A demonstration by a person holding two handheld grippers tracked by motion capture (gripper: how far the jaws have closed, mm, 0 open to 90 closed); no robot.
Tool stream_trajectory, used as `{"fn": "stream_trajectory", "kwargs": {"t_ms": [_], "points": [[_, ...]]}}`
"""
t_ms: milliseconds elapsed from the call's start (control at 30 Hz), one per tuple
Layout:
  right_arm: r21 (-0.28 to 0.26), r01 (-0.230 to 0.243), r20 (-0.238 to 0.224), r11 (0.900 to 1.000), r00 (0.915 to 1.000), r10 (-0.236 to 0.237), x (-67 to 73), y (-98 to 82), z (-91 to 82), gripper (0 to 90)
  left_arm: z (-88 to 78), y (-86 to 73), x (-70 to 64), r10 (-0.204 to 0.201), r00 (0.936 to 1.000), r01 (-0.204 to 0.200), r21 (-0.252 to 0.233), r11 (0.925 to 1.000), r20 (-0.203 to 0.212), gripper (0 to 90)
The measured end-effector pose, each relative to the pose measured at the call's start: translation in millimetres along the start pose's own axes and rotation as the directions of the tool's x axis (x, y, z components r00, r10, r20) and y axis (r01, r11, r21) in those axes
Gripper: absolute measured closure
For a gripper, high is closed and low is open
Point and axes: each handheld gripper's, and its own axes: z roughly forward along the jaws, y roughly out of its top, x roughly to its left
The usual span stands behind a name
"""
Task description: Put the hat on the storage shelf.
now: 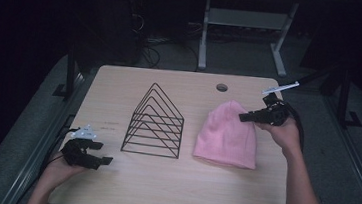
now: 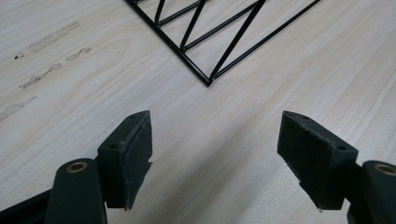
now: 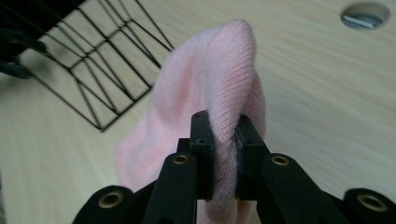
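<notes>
A pink knit hat (image 1: 227, 135) lies on the wooden table (image 1: 171, 181), right of centre. My right gripper (image 1: 244, 117) is shut on the hat's upper right edge, and the pinched fold (image 3: 224, 126) rises between its two black pads in the right gripper view. A black wire rack (image 1: 154, 124) of nested triangles stands at the table's middle. Near the front left edge my left gripper (image 1: 106, 153) rests open, pointing toward the rack. In the left gripper view its jaws stand wide apart over bare wood, with the rack's corner (image 2: 208, 81) ahead of them.
A round cable hole (image 1: 222, 88) sits in the table's far right part. Behind the table stand a white desk frame (image 1: 204, 34) and dark floor with cables. A white-tipped bar (image 1: 281, 87) juts in near the table's far right corner.
</notes>
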Motion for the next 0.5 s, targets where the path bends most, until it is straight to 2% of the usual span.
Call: {"fn": "stream_trajectory", "kwargs": {"t_ms": [67, 233, 500], "points": [[-0.010, 0.012, -0.002, 1.000, 0.9999, -0.012, 3.6, 0.9, -2.6, 80.6, 0.1, 0.4, -0.6, 0.005, 1.0000, -0.005, 0.004, 1.0000, 0.003, 26.5], [-0.010, 0.073, 0.002, 0.997, 0.9973, -0.073, 23.2, 8.0, -17.4, 80.6, 0.3, 2.2, -2.9, 0.005, 0.9998, -0.006, 0.004, 1.0000, 0.017, 26.5], [-0.033, 0.117, 0.018, 0.993, 0.9930, -0.117, 42.3, 13.0, -42.3, 81.0, -1.3, 5.2, -6.9, 0.005, 0.9989, -0.006, 0.011, 0.9999, 0.046, 26.6]]}}
